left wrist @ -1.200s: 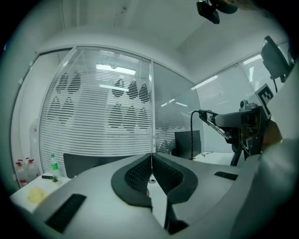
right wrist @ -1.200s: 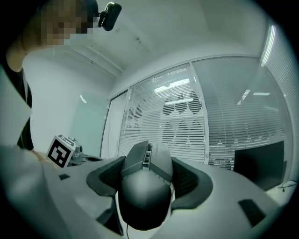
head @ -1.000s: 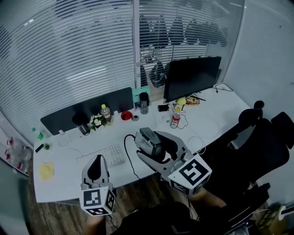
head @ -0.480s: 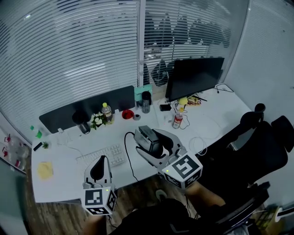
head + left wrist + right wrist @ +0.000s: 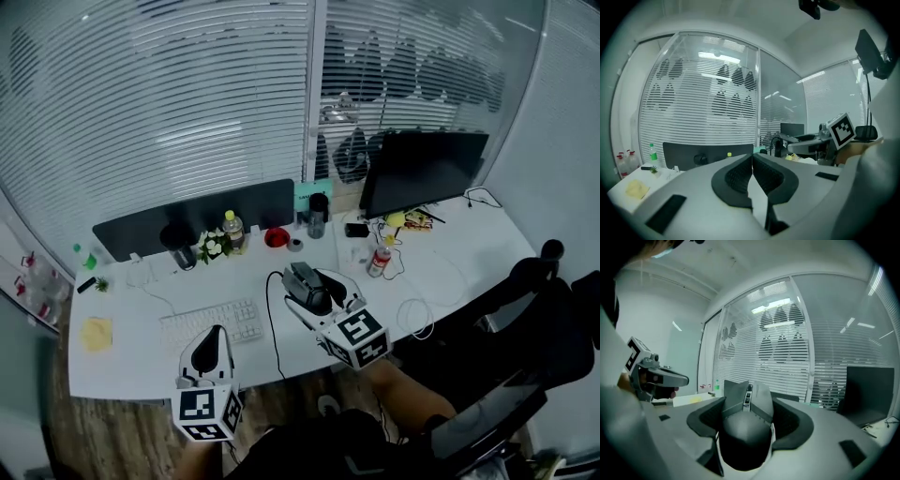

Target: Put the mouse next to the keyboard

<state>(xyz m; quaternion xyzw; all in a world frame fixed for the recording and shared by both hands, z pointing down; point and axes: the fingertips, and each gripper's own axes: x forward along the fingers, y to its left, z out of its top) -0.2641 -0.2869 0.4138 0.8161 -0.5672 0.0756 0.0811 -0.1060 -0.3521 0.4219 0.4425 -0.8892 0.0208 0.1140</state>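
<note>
Mouse (image 5: pixel 302 279) is clamped by its sides in the right tongs (image 5: pixel 314 295), held up just right of the keyboard (image 5: pixel 211 324). Left tongs (image 5: pixel 208 349) are pinched shut on nothing, in front of the keyboard. Probably light, rigid, with a slick shell; the flat sides look best gripped, and some drag from the cord (image 5: pixel 272 323) is expected

A long white desk (image 5: pixel 469 272) is running diagonally through an office. Behind its far edge, closed horizontal blinds (image 5: pixel 159 103) are covering a glass wall and catching streaks of ceiling light (image 5: pixel 202 136). A dark low screen (image 5: pixel 202 217) is standing along that back edge. A black office chair (image 5: pixel 534 319) is sitting at the right end. Brown wooden floor (image 5: pixel 103 441) is showing below the near left corner. A pale wall (image 5: pixel 567 141) is closing the right side.
</note>
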